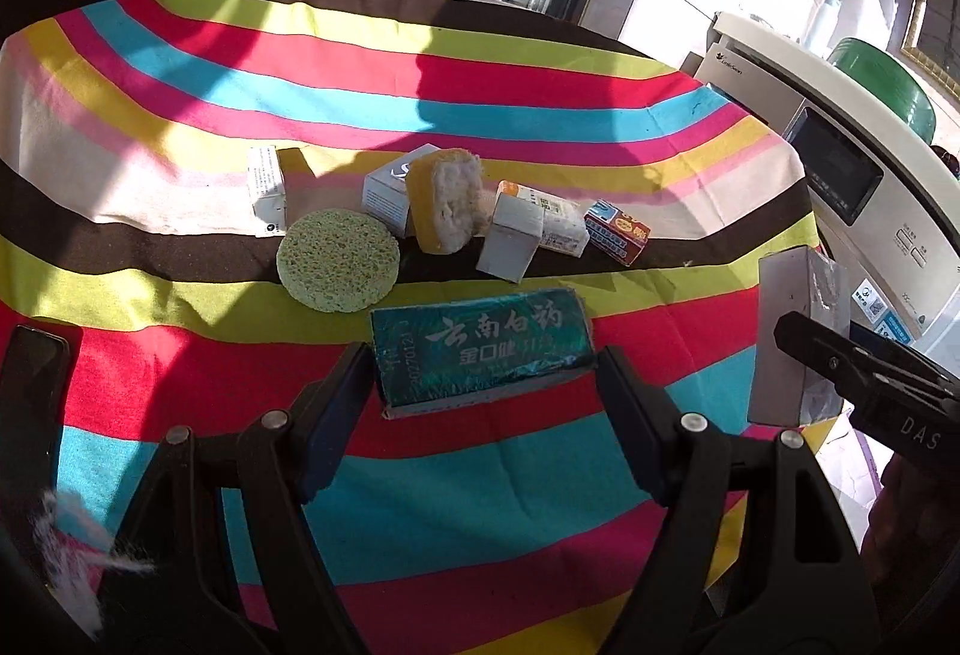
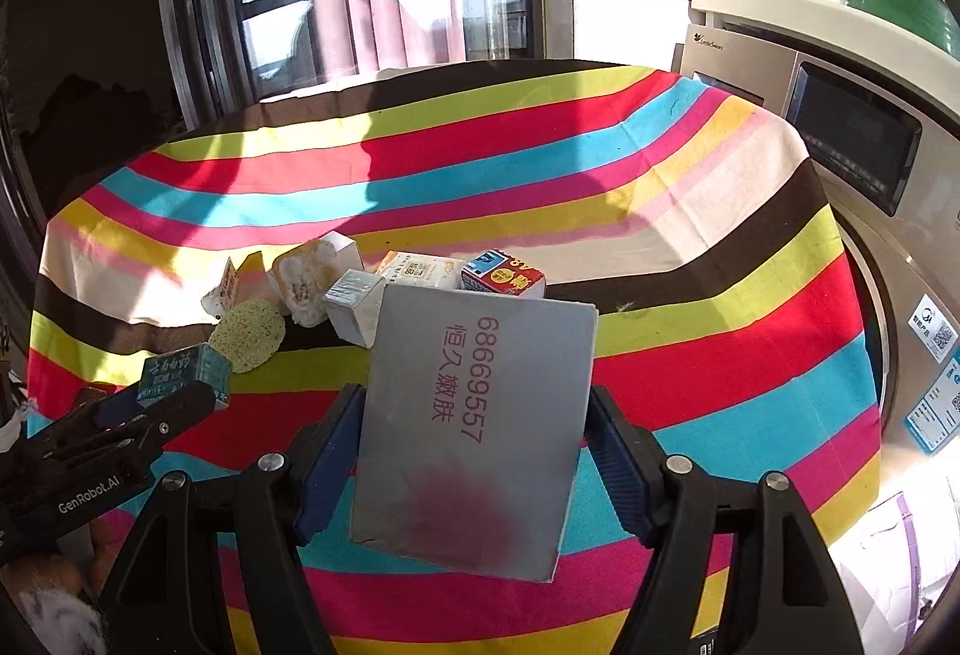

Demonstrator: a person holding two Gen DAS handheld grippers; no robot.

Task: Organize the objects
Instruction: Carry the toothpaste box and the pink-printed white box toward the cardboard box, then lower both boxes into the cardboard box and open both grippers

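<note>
Left gripper (image 1: 483, 379) jaws clamp the green box (image 1: 480, 355); right gripper (image 2: 471, 439) jaws clamp the grey box (image 2: 474, 433).

On the striped cloth (image 1: 180, 115) there were two sponges, round green (image 1: 338, 261) and yellow block (image 1: 444, 202), plus seven boxes: teal (image 1: 480, 349), grey (image 2: 474, 439), five small cartons.

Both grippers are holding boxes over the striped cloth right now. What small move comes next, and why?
Probably lower the left gripper and set its green box down just short of the round green sponge. The other items already sit in a cluster there, bare cloth lies under the box, and the right gripper clamps a grey box off to the side.
</note>
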